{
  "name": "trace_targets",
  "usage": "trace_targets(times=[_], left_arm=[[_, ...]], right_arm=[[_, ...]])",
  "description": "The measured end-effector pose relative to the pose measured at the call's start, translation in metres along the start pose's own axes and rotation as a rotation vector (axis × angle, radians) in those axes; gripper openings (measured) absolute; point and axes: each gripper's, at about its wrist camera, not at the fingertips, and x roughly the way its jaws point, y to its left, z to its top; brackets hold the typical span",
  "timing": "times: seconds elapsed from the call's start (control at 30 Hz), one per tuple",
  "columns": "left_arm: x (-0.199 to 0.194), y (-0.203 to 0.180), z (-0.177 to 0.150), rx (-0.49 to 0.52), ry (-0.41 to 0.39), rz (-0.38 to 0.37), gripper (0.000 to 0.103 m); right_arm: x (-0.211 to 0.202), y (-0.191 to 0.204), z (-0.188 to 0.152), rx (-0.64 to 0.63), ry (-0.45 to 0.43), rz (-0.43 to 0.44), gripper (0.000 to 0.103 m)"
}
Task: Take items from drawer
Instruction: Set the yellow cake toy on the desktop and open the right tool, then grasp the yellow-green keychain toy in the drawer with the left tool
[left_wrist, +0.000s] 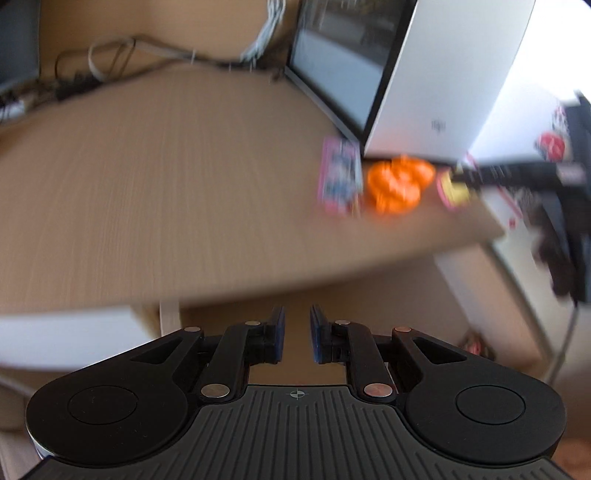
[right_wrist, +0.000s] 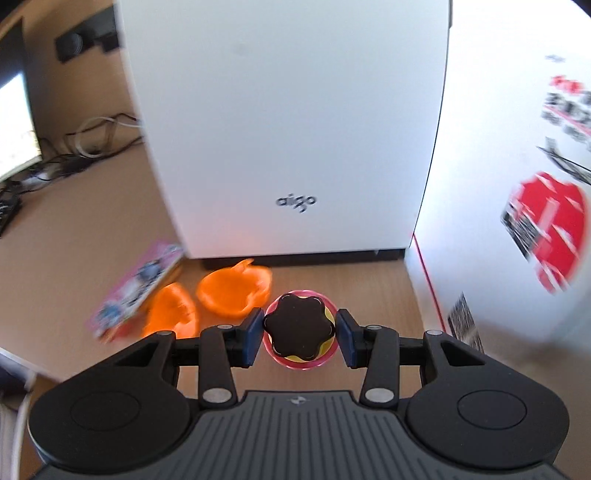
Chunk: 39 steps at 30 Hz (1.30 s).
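My right gripper (right_wrist: 300, 338) is shut on a toy cupcake (right_wrist: 298, 323) with a pink cup, a yellow rim and a brown flower-shaped top, just above the wooden desk (right_wrist: 74, 240). Two orange pumpkin-shaped cups (right_wrist: 232, 291) and a pink card pack (right_wrist: 136, 284) lie on the desk to its left. The left wrist view is blurred. It shows the same orange cups (left_wrist: 397, 184), the pink pack (left_wrist: 340, 175) and the cupcake (left_wrist: 456, 188) at the desk's right end. My left gripper (left_wrist: 297, 332) hangs off the desk's front edge, its blue pads (left_wrist: 277, 332) a narrow gap apart, holding nothing.
A white computer case (right_wrist: 288, 129) marked "aigo" stands right behind the toys. A white box with red print (right_wrist: 517, 184) walls off the right side. Cables (left_wrist: 110, 62) and a monitor (right_wrist: 14, 122) sit at the back left. A wide bare stretch of desk (left_wrist: 166, 184) lies left.
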Motion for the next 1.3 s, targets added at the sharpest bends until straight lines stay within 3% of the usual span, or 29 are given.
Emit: trace_targets(times=[0.27,0.53,0.67,0.8,1.0,1.2,1.3], left_arm=[[0.008,0.016,-0.030,-0.048,0.110,0.031,0.016],[0.014,0.020,-0.029,-0.075,0.125,0.034,0.016],[0.023,0.015,-0.028,-0.056,0.182,0.022,0.016],[0.044,0.001,-0.032,0.007,0.269,0.041,0.016],[0.076,-0.008,-0.035,-0.022,0.353,0.039,0.017],[0.101,-0.026,-0.041,0.066,0.414,0.105,0.020],[0.110,-0.032,-0.046,0.076,0.440,0.094,0.020]], right_arm=[[0.030,-0.004,0.003,0.021,0.054,-0.023,0.044],[-0.019,0.003,-0.005,0.028,-0.061,-0.018,0.052],[-0.047,0.006,-0.021,0.043,-0.081,0.011,0.055],[-0.064,0.010,-0.048,0.052,-0.031,0.040,0.057],[-0.068,0.024,-0.097,-0.004,0.086,0.030,0.057],[-0.080,0.011,-0.114,0.026,0.110,-0.008,0.057],[-0.082,0.004,-0.118,0.042,0.118,-0.026,0.057]])
